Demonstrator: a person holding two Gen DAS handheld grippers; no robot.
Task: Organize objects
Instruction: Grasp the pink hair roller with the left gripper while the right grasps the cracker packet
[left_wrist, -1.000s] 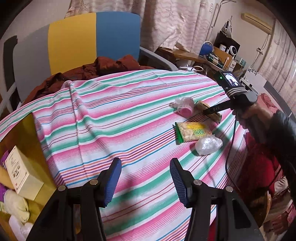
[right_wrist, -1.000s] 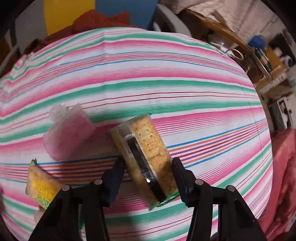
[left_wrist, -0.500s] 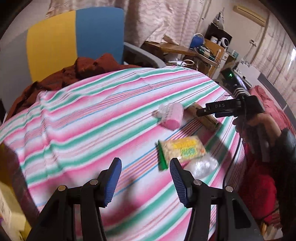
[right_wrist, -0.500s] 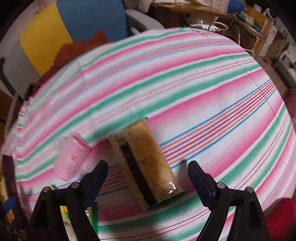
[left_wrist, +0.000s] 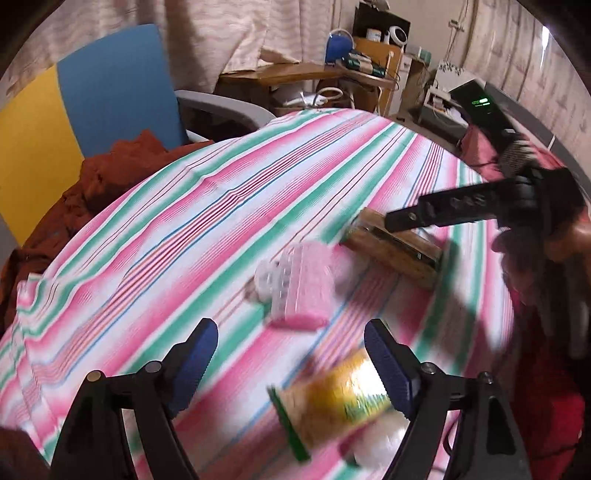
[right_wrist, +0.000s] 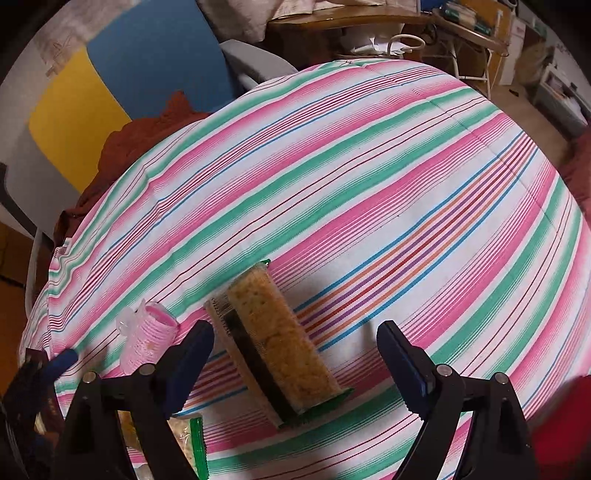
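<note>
A long clear pack of crackers (right_wrist: 280, 350) lies on the striped tablecloth (right_wrist: 369, 177), between and just ahead of my open right gripper (right_wrist: 295, 358). A pink ribbed pack (right_wrist: 147, 343) sits to its left. In the left wrist view my left gripper (left_wrist: 291, 354) stands open above the cloth, the pink pack (left_wrist: 303, 288) just ahead of it and a yellow snack packet with a green edge (left_wrist: 332, 402) close to its right finger. A white crumpled bag (left_wrist: 376, 443) lies below that. The cracker pack (left_wrist: 395, 251) is farther right, under the right gripper (left_wrist: 454, 206).
A blue, yellow and grey chair (left_wrist: 92, 92) with a rust-coloured cloth (left_wrist: 110, 173) stands behind the table. A cluttered wooden desk (left_wrist: 325, 70) is at the back. A person's hand (left_wrist: 546, 236) holds the right gripper at the table's right edge.
The right gripper has opened wide and let go of the cracker pack, which now lies on the cloth. The left gripper has swung right and forward toward the pink pack and yellow packet.
</note>
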